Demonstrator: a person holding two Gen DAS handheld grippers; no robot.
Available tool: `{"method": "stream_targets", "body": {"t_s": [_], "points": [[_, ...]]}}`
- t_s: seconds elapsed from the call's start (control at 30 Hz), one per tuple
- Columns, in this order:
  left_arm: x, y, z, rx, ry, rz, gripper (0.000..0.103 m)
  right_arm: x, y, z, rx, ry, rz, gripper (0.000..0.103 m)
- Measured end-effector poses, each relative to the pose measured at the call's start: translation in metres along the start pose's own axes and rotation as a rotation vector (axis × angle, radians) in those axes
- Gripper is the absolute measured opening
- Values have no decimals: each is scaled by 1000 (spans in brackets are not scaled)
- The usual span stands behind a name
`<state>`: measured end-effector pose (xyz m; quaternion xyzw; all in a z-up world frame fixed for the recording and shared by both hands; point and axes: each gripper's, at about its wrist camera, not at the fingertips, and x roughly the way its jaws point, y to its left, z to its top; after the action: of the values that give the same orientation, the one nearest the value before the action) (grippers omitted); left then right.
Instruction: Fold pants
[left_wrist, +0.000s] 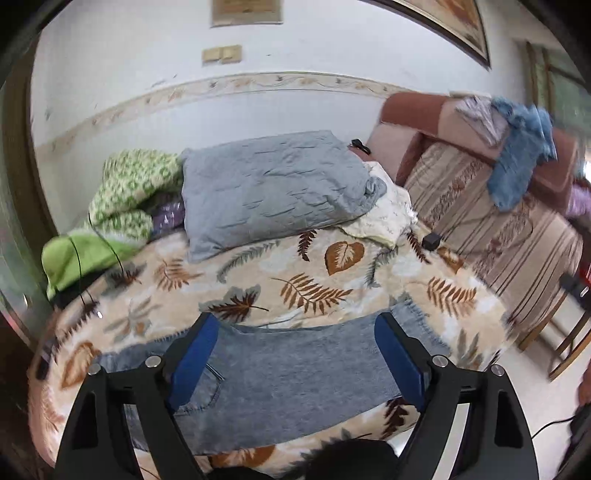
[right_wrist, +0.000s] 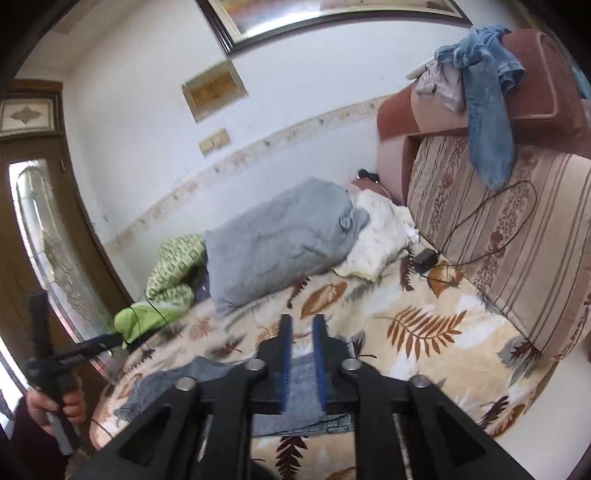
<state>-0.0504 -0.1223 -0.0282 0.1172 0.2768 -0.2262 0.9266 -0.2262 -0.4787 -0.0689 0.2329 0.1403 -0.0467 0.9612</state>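
Blue jeans lie folded and flat on the leaf-patterned blanket near its front edge. My left gripper hovers above them, open wide, its blue pads spread on either side with nothing between. My right gripper is raised over the same jeans. Its jaws stand a narrow gap apart and hold nothing. In the right wrist view a hand at the far left holds the left gripper's handle.
A grey pillow, a green patterned quilt and a white cloth lie at the back. A black charger with a cable rests by the striped backrest. Blue clothes hang over it. A door stands at the left.
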Motion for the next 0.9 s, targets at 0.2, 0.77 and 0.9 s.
{"method": "stream_targets", "body": {"t_s": [0.2, 0.77, 0.9], "points": [[12, -13, -20, 67, -25, 103, 96, 0, -5, -19, 66, -84, 32, 96], [33, 12, -49, 74, 3, 215, 97, 125, 52, -76, -74, 218, 55, 96], [37, 25, -50, 45, 22, 222, 97, 131, 65, -76, -96, 231, 51, 96]]}}
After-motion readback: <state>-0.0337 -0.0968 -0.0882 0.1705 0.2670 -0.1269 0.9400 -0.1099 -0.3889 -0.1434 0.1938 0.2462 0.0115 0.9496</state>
